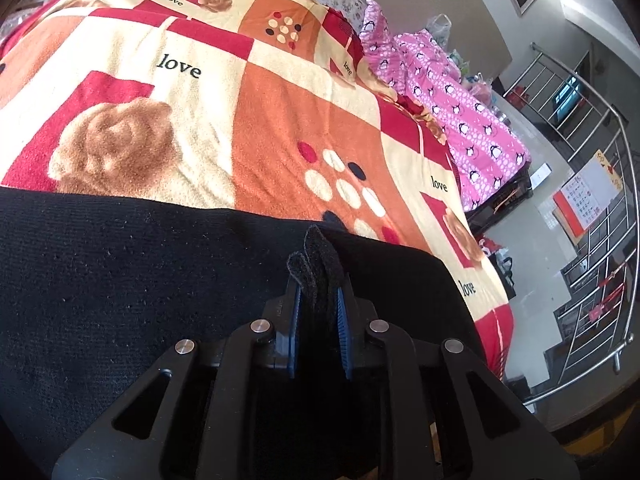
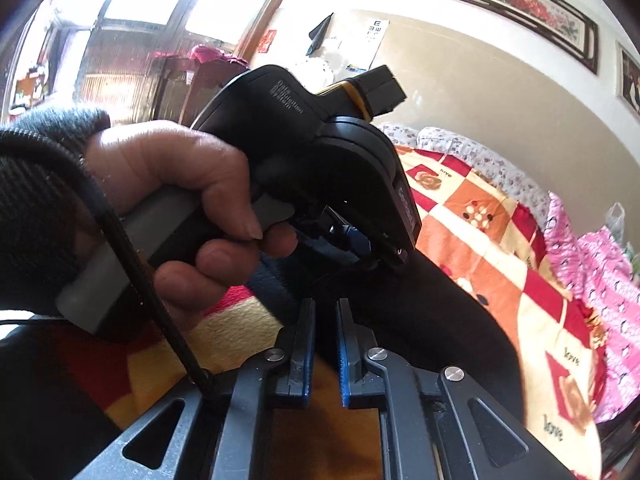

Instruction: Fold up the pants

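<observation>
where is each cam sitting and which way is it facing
Left wrist: sits on the left gripper, looking along its blue-padded fingers across the black pants and the patchwork blanket toward a stair railing; the fingers pinch a bunched fold of the pants.
Right wrist: sits on the right gripper, facing the wall and a framed picture; its fingers hold nothing, and the person's left hand holding the other gripper shows.
Shared: pants, blanket, and pink penguin fabric.

Black hand-held gripper (image 1: 319, 300), blue pads (image 1: 294, 320), silver screws (image 1: 260, 325)
</observation>
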`<state>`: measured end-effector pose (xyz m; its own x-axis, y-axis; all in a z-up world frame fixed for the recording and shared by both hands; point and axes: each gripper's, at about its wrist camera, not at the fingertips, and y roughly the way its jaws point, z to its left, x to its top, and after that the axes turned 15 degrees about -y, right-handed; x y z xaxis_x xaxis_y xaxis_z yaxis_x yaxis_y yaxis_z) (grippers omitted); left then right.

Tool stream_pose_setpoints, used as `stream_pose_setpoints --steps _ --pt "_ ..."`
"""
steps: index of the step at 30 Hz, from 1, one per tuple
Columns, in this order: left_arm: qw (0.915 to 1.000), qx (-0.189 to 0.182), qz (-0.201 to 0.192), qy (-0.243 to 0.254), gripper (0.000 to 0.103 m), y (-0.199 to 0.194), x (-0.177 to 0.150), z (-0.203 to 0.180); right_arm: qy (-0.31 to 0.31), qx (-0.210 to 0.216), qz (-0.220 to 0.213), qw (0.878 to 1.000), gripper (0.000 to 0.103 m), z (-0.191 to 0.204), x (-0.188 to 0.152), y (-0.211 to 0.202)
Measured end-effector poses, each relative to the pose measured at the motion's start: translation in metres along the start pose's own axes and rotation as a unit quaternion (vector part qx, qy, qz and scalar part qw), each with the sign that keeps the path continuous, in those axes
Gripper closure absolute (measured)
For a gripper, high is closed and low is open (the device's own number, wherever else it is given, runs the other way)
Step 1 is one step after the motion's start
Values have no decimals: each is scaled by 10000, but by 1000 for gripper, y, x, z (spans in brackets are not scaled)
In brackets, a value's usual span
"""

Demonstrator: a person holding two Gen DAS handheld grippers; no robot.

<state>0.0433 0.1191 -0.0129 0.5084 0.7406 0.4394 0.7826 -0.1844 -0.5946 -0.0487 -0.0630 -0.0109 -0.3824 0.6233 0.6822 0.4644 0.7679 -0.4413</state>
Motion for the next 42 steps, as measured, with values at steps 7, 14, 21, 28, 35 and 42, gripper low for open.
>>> stream_pose_setpoints --steps 7,14,21,28,35,42 --pt "9997 -102 -85 -186 92 -1 -2 7 403 111 -195 9989 91 -7 -8 -18" --pt "9981 323 -482 -182 87 -22 -2 9 1585 -211 -560 9855 57 -70 -36 -56" --pt "9909 118 -1282 393 76 -56 -21 -27 1952 55 -139 9806 56 -143 -88 -46" --pt "9883 158 -594 1398 60 -6 -52 -63 1684 709 187 9830 56 -176 -107 -23" --pt "9927 100 -614 1037 61 -16 -71 -35 1054 1693 -21 9799 56 -183 -103 0" --pt "9939 -11 -636 904 61 -15 -70 -32 129 2821 98 9592 56 -181 -94 39"
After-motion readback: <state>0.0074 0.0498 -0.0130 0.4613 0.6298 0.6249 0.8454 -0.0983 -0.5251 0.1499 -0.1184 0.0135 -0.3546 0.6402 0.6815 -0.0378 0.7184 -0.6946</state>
